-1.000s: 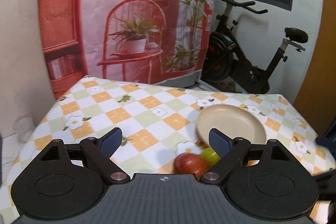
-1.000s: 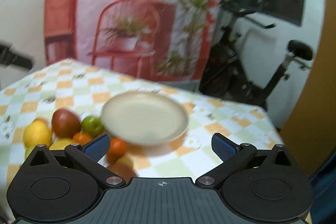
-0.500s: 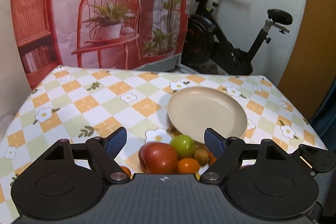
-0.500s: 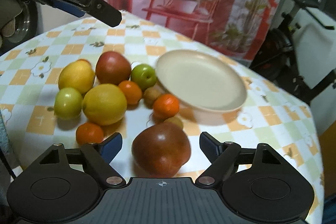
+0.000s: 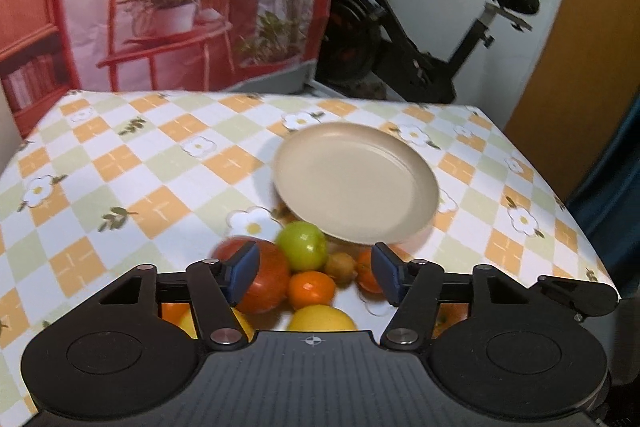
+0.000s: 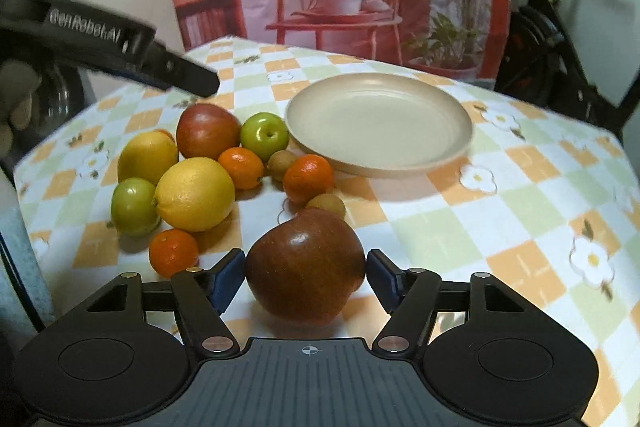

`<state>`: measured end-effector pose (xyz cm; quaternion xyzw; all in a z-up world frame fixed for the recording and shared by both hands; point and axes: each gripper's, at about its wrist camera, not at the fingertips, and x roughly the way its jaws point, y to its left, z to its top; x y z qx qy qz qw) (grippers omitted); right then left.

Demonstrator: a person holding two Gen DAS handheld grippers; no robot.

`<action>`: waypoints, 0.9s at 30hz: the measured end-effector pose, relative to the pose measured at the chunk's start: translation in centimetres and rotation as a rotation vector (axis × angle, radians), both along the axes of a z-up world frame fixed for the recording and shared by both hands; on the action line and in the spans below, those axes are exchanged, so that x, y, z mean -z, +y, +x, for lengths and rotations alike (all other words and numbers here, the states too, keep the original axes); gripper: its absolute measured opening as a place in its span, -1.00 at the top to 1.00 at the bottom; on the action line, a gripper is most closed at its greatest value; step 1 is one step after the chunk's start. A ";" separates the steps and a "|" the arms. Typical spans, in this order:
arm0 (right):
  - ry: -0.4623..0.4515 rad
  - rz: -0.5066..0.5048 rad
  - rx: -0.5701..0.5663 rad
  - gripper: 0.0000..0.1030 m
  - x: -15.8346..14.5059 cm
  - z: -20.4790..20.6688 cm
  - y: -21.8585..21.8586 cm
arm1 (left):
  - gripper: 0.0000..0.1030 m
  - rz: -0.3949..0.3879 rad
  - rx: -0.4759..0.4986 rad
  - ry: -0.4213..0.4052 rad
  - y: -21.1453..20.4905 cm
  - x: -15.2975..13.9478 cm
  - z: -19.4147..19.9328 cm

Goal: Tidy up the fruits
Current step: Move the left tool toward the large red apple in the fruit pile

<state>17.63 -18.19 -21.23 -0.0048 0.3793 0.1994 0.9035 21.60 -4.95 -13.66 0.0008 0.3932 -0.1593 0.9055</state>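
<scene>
Right wrist: right gripper (image 6: 306,277) closing around dark-red apple (image 6: 306,265) near the round beige plate (image 6: 378,123), pads not yet pressing; left gripper (image 5: 314,273) closing above the fruit, gripping nothing.

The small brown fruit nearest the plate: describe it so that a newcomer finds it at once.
Start at the empty beige plate on the checked tablecloth and move to the fruit cluster by its near-left rim. There, a small brown fruit sits wedged between two mandarins, below a green apple. It is dull brown and among the smallest there, unlike its glossy orange and green neighbours.
</scene>
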 end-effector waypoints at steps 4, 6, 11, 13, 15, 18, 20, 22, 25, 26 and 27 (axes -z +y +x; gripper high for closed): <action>0.009 0.065 0.031 -0.22 0.4 -0.8 -1.3 | -0.18 -0.007 0.050 0.047 -1.3 0.7 0.3; 0.010 0.084 0.041 -0.22 0.7 -1.2 -1.5 | -0.18 -0.006 0.074 0.068 -1.9 1.1 0.4; 0.003 0.142 0.076 -0.17 1.2 -1.9 -2.3 | -0.02 -0.003 0.140 0.121 -3.5 2.3 0.7; -0.004 0.160 0.088 -0.15 1.1 -1.9 -2.6 | -0.01 -0.004 0.165 0.145 -4.0 2.7 0.6; -0.013 0.171 0.098 -0.13 0.9 -1.8 -2.9 | 0.00 0.001 0.184 0.157 -4.5 3.0 0.5; -0.023 0.178 0.104 -0.13 0.8 -1.6 -3.1 | 0.02 0.010 0.213 0.178 -5.3 3.5 0.4; -0.029 0.176 0.103 -0.13 0.7 -1.5 -3.1 | 0.03 0.013 0.226 0.197 -5.7 3.7 0.7; -0.034 0.169 0.101 -0.12 0.6 -1.5 -3.1 | 0.03 0.008 0.228 0.214 -6.1 3.8 1.0; -0.040 0.164 0.100 -0.10 0.6 -1.5 -3.0 | 0.05 -0.009 0.234 0.242 -6.7 4.1 1.5; -0.042 0.163 0.104 -0.09 0.6 -1.6 -3.0 | 0.05 -0.016 0.238 0.244 -6.9 4.1 1.7; -0.045 0.165 0.109 -0.09 0.6 -1.7 -3.1 | 0.05 -0.024 0.244 0.249 -7.1 4.0 1.8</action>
